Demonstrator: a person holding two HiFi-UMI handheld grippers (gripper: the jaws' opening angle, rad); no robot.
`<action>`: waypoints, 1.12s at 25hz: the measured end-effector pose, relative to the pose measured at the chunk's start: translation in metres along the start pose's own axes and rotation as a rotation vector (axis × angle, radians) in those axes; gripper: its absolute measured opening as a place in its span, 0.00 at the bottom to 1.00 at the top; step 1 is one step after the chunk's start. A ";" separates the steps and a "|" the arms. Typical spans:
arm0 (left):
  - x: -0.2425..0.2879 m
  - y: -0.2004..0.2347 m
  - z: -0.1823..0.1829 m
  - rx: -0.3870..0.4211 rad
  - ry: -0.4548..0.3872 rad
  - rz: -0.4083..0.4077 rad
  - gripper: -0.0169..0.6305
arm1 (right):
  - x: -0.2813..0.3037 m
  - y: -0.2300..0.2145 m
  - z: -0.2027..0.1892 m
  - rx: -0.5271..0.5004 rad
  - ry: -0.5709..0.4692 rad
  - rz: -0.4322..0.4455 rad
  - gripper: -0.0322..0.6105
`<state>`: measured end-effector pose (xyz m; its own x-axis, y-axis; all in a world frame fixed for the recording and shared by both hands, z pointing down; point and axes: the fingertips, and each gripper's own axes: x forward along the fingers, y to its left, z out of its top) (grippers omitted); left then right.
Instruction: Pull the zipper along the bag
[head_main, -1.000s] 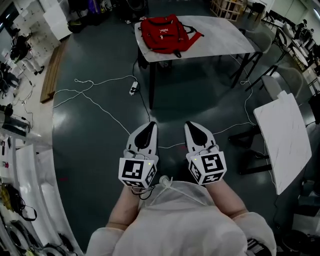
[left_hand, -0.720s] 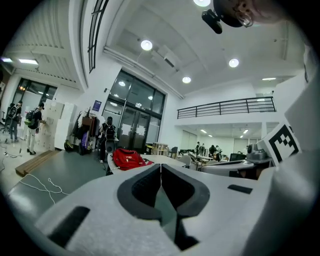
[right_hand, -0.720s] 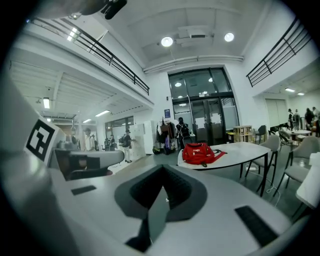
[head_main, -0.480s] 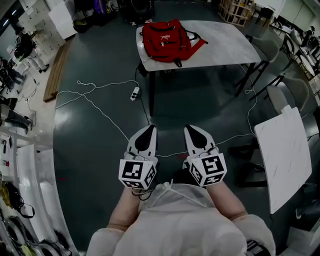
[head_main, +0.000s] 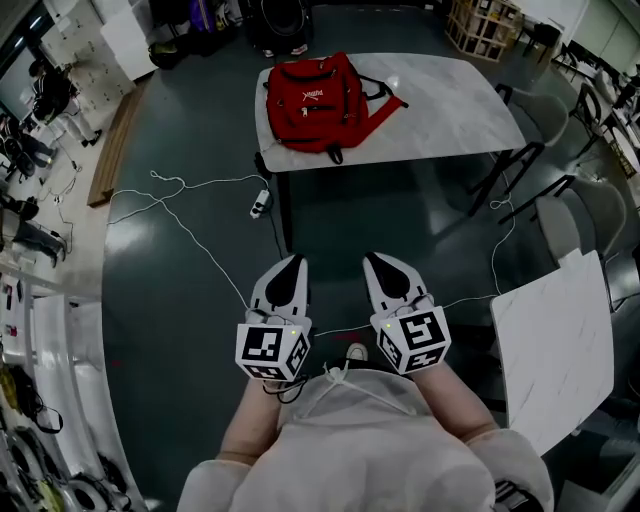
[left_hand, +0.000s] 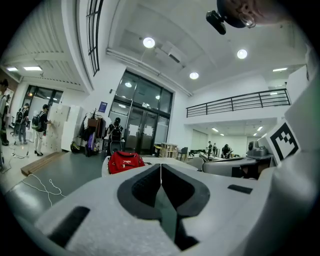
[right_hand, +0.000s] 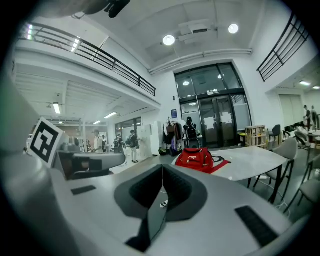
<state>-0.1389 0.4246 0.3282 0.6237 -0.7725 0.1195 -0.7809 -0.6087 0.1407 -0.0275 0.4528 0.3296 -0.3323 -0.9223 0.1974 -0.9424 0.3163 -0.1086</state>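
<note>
Large hall with a dark floor; glass doors at the far end show in both gripper views.

- Nearest: left gripper (head_main: 295, 261) and right gripper (head_main: 372, 258) held side by side, low in front of the person, pointing ahead. Both have jaws pressed together with nothing between them.
- Mid-floor: white cable (head_main: 190, 215) looping across the way, well apart from the grippers.
- Far: white surface (head_main: 450, 100) with the red backpack (head_main: 310, 92) lying flat at its left end, front face up, well apart from both grippers.
- Bag's long axis runs roughly from the surface's near edge toward the far edge, slightly tilted. The print looks upright from here, so the top probably points away. Straps trail off to the right. The zipper and its puller are too small to make out.

Judgement: the step in hand is the approach, and nothing is touched yet. Mind the cable and come square to the near edge. Find the puller before opening a gripper. One gripper should pin fabric beside the track. The other should pinch the tab and draw along the track's curve, not across it.
</note>
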 end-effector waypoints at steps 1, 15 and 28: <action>0.011 -0.005 0.000 -0.002 0.001 0.003 0.05 | 0.001 -0.012 0.001 0.000 0.003 0.002 0.09; 0.134 -0.021 -0.006 0.007 0.072 -0.029 0.05 | 0.048 -0.131 -0.012 0.014 0.070 -0.054 0.09; 0.333 0.072 0.007 -0.058 0.096 -0.081 0.05 | 0.215 -0.240 0.009 0.014 0.129 -0.114 0.09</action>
<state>0.0124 0.1220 0.3708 0.6873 -0.6988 0.1982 -0.7262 -0.6548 0.2095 0.1271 0.1767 0.3894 -0.2267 -0.9154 0.3327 -0.9739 0.2079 -0.0916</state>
